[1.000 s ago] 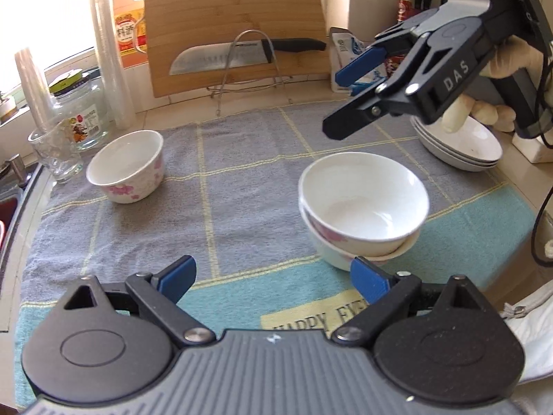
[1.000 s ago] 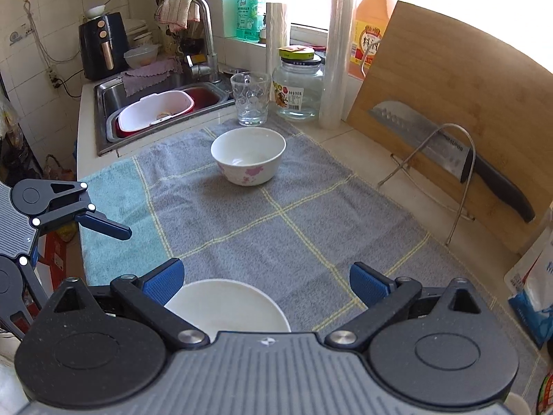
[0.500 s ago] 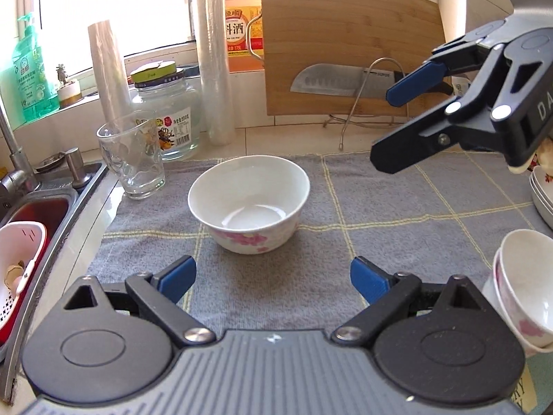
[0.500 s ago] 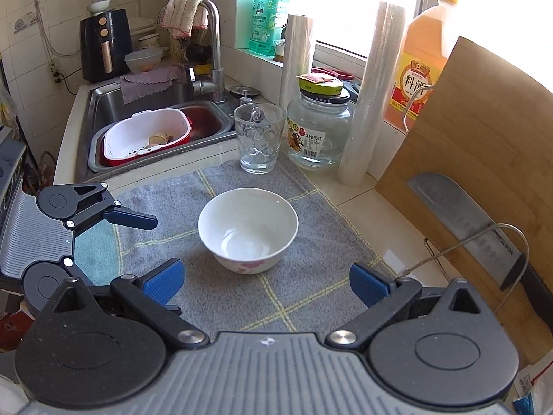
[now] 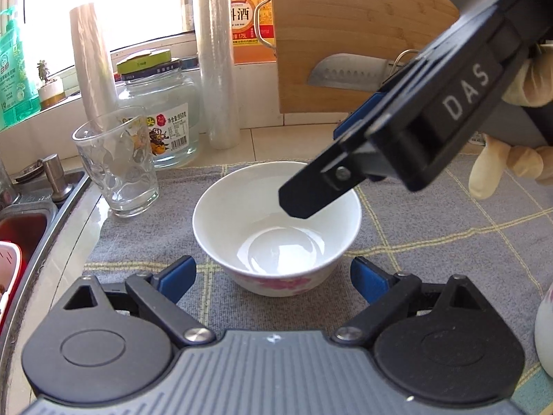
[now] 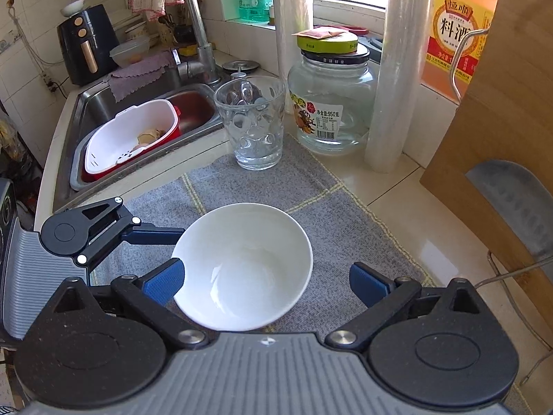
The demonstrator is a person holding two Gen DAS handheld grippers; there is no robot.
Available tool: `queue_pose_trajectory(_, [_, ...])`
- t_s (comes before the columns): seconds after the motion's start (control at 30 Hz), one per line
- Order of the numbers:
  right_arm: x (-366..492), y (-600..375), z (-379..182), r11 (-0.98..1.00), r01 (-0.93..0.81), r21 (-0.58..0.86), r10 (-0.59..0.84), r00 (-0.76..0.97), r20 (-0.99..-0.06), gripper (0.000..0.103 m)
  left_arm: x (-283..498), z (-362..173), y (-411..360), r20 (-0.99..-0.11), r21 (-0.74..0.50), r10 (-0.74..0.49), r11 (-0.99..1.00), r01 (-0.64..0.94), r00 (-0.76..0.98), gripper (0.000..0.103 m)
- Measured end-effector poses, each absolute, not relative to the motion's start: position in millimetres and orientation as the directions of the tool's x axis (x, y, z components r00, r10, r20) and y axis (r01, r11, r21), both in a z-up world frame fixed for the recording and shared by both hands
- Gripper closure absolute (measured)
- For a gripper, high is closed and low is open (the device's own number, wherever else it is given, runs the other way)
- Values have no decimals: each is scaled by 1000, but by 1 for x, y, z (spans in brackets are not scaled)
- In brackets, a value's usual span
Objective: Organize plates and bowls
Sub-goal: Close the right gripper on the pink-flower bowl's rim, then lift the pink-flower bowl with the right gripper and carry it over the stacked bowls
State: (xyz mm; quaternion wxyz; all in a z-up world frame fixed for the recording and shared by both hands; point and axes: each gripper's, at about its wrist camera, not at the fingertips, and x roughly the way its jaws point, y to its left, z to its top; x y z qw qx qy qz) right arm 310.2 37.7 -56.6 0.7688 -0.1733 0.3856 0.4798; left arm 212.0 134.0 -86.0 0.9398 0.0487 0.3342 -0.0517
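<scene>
The left claw (image 5: 273, 278) stands wide, its blue pads either side of a white bowl (image 5: 276, 226) with pink flowers on its outer wall, and neither pad touches it. The right claw (image 6: 264, 282) is likewise spread wide with the bowl (image 6: 242, 266) between its pads; its left pad lies just beside the rim, perhaps brushing it, though the fisheye makes that hard to judge, while the right pad is clearly apart from the bowl. In the left wrist view the right claw (image 5: 311, 197) comes in from the upper right, one black finger tip over the bowl's far rim, and a gloved hand (image 5: 511, 159) grips the tool behind it.

The bowl sits upright and empty on a grey checked towel (image 6: 345, 214) spread over the counter (image 6: 408, 186). A clear drinking glass (image 6: 254, 124) stands at the towel's far corner, near the bowl but apart from it. Beside the glass is a glass jar (image 6: 331, 103) with a green lid (its label is printed with fruit), then a roll of plastic wrap (image 6: 397, 69) standing on end. A bamboo cutting board (image 5: 345, 34) leans behind, with a cleaver (image 5: 349, 72) resting on a wire stand in front of it. A steel sink (image 6: 138, 110) to the left holds a white colander (image 6: 131, 135) in a red basin. At the right edge of the left wrist view, part of another white bowl (image 5: 544, 332) shows.
</scene>
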Motion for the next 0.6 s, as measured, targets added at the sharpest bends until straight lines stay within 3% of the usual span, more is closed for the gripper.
queue_pose_trajectory(0.23, [319, 55, -67, 454, -881, 131, 596, 190, -780, 15, 215, -88, 138, -620, 37, -84, 990, 135, 780, 8])
queue_pose_trajectory(0.6, [327, 58, -75, 455, -873, 175, 590, 149, -793, 25, 220, -87, 137, -612, 35, -102, 987, 156, 784, 12])
